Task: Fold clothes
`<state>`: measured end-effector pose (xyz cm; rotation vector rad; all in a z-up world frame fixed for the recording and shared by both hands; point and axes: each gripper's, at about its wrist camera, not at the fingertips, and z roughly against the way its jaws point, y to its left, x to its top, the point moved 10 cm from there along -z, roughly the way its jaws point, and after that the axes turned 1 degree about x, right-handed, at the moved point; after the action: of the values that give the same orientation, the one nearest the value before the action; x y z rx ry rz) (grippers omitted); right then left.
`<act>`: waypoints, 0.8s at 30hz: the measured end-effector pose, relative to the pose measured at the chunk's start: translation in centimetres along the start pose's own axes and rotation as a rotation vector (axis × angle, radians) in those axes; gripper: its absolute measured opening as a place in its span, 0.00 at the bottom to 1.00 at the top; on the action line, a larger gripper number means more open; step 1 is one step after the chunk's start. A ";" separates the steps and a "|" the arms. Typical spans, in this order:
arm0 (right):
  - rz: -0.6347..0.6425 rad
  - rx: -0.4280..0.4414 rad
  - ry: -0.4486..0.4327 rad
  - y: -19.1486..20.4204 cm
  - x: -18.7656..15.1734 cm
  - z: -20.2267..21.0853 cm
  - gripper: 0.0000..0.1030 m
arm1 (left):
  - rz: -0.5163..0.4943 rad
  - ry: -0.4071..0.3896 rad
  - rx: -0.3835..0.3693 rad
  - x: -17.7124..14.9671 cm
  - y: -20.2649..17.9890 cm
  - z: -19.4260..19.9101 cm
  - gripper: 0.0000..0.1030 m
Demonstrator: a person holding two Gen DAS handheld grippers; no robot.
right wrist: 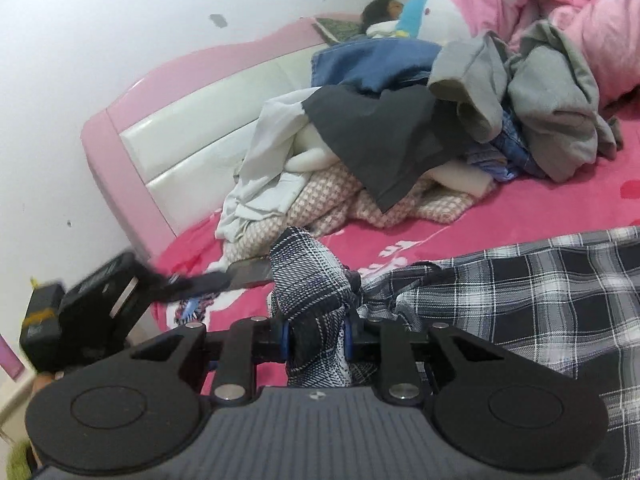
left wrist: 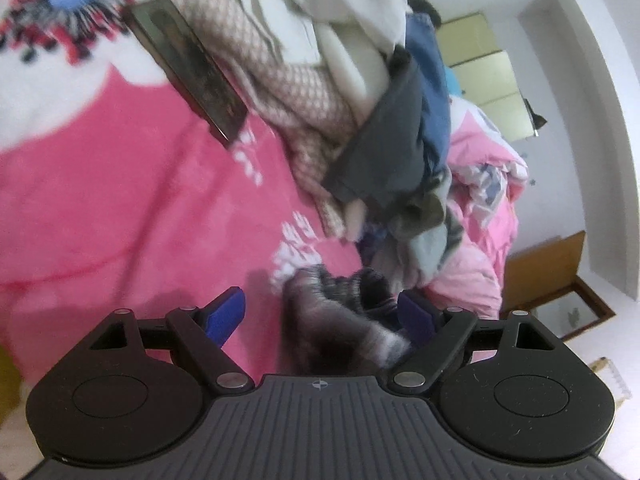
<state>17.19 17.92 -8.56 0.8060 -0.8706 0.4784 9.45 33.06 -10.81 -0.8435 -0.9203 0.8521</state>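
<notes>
A black-and-white plaid shirt (right wrist: 520, 304) lies spread on the pink bedspread (right wrist: 500, 224). A bunched fold of it stands up between my right gripper's (right wrist: 316, 340) blue pads, which are shut on it. In the left wrist view the same plaid cloth (left wrist: 340, 320) is blurred. It sits between the wide-apart blue fingers (left wrist: 226, 314) of my left gripper (left wrist: 320, 316), nearer the right-hand one, and neither pad presses on it. In the right wrist view the left gripper (right wrist: 188, 286) shows as a blur at the left, just beside the raised fold.
A heap of unfolded clothes (right wrist: 400, 132) (dark grey, blue, light grey, white, checked) lies further up the bed. A dark flat slab (left wrist: 188, 72) rests beside it. The pink-and-white headboard (right wrist: 180, 140) and wall stand at the left. Pink bedding (right wrist: 580, 12) is piled behind.
</notes>
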 end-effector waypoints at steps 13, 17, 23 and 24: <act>0.465 -0.063 0.021 5.8 -3.3 -1.1 0.23 | 0.046 0.152 0.004 -1.1 0.2 -3.7 0.80; 0.515 -0.074 0.020 6.4 -3.8 -1.4 0.23 | 0.047 0.177 0.038 -1.5 0.9 -4.3 0.58; 0.517 -0.081 0.019 6.3 -3.7 -1.7 0.23 | 0.065 0.160 0.049 -1.4 1.1 -4.5 0.27; 0.521 -0.083 0.017 6.4 -3.7 -1.6 0.23 | 0.062 0.153 0.052 -1.4 1.0 -4.4 0.26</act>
<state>11.65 22.94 -9.56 0.4917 -1.0799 0.8981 12.68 31.21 -13.72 -0.8831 -0.7386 0.8494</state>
